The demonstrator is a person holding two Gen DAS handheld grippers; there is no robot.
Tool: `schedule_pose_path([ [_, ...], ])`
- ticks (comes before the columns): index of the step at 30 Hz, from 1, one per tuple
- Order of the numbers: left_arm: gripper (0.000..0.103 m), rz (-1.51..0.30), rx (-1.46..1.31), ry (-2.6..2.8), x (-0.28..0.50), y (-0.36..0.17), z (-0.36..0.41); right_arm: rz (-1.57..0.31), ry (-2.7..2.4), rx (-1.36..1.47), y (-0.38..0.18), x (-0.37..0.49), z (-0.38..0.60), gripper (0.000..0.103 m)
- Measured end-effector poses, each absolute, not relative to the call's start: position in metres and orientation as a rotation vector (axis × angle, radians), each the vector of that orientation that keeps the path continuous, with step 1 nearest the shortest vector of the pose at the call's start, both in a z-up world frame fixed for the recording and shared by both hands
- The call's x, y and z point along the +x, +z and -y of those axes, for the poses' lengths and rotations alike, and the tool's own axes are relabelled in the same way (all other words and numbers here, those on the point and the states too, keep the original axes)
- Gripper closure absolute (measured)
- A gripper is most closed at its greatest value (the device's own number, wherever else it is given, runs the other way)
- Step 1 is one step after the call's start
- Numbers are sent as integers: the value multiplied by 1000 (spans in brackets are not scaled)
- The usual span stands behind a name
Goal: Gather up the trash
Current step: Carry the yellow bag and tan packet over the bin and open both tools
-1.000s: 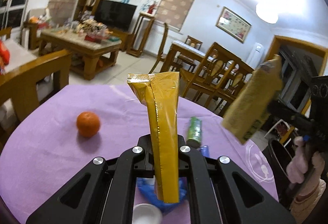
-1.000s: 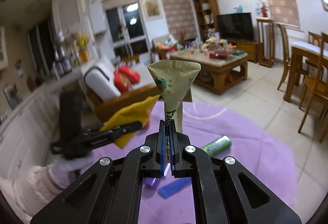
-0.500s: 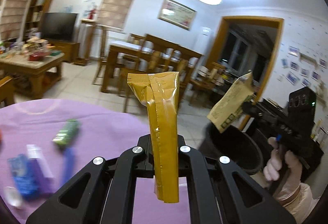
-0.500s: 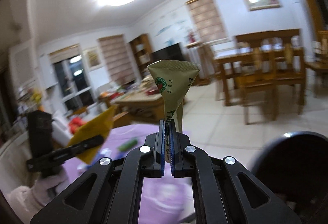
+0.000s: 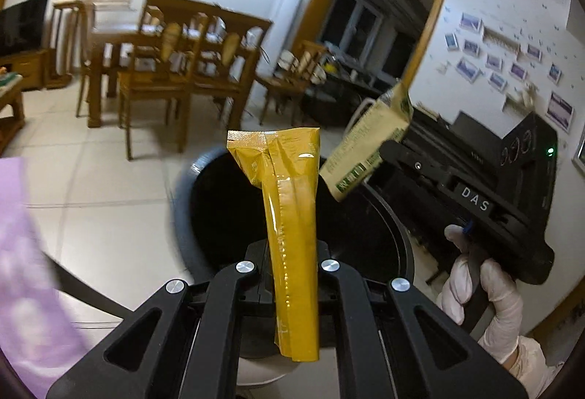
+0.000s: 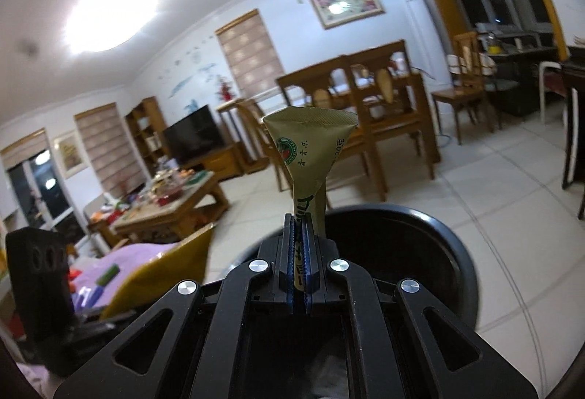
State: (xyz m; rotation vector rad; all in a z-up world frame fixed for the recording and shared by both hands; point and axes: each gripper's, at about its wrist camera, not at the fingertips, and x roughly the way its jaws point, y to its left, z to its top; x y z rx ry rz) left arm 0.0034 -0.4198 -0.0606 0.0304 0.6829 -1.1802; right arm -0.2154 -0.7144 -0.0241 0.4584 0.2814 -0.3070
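At frame centre the left gripper (image 5: 289, 274) pinches a yellow wrapper (image 5: 289, 216) above the black bin (image 5: 384, 234); right gripper (image 5: 387, 150) clamps a green packet (image 5: 369, 147).

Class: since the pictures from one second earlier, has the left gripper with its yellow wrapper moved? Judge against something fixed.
Yes. The left gripper, shut on the yellow wrapper, swung off the purple table to above the black bin.
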Motion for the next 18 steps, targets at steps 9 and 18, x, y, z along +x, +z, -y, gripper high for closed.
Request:
schedule_pose_path([
  [9, 96, -705, 122, -1197, -13, -80, 465, -280, -358, 524, -67, -217, 748, 98],
  [18, 96, -660, 209, -1185, -27, -82, 478, -292, -338, 543, -73, -204, 736, 98],
])
